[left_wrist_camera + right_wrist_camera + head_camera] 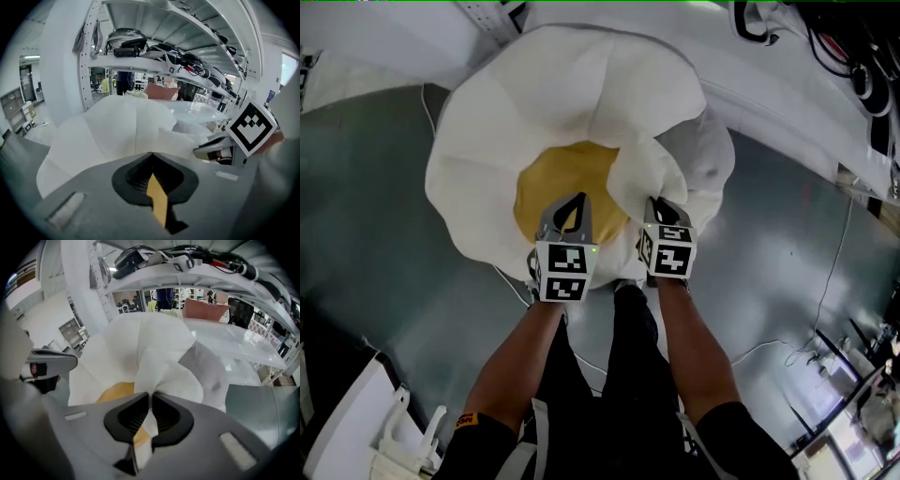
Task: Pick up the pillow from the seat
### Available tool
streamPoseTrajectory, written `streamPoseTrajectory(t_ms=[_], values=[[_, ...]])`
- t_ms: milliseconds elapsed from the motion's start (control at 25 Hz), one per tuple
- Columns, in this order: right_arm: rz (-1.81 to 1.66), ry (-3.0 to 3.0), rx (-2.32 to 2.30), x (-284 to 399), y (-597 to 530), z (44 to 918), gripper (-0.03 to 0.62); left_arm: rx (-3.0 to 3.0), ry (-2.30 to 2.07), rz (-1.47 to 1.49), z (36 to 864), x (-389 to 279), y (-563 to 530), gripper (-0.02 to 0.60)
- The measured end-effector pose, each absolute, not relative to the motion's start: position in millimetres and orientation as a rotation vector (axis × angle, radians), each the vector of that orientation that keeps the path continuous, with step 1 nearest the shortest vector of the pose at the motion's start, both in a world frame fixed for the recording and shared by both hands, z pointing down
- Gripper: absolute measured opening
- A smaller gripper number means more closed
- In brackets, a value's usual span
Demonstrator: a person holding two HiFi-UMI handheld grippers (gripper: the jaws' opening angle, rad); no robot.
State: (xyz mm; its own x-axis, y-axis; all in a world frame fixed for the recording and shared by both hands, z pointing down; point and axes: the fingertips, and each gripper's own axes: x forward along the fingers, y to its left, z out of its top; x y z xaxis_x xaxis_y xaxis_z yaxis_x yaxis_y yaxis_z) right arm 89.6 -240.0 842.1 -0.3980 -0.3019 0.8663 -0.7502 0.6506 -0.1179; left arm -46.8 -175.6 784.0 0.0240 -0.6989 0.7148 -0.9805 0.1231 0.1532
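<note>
One flower-shaped pillow (572, 103), white petals round a yellow centre, hangs bunched from both tools in front of the person, over the grey floor (366, 234); whether its far edge touches the glossy white surface (787, 122) behind it I cannot tell. The left gripper (572, 202) is clamped on a thin fold at the yellow centre, and the right gripper (661, 208) is clamped on a pinch of white petal. Both holds look shallow, so I judge the soft cover could slide out of either under the pillow's weight, leaving it swinging from one tool or dropped. Beyond it, a shelving rack (154, 47) loaded with cables overhangs and could snag a petal. A pink cushion (204, 310) lies further back, and loose cables (834, 272) cross the floor.
</note>
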Motion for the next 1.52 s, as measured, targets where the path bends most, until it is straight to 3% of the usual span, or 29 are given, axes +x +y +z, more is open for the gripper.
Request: streamPoseTrajectory(t_ms=[880,1520], values=[[0.634,-2.144,0.985,87,-173,601,0.028,1.815,-1.692,0.469,577,-34,-120,0.002],[0.548,-2.213,1.115,76,-80,477,0.028,2.016,-1.663,0.428,462,-48,-45,0.002]])
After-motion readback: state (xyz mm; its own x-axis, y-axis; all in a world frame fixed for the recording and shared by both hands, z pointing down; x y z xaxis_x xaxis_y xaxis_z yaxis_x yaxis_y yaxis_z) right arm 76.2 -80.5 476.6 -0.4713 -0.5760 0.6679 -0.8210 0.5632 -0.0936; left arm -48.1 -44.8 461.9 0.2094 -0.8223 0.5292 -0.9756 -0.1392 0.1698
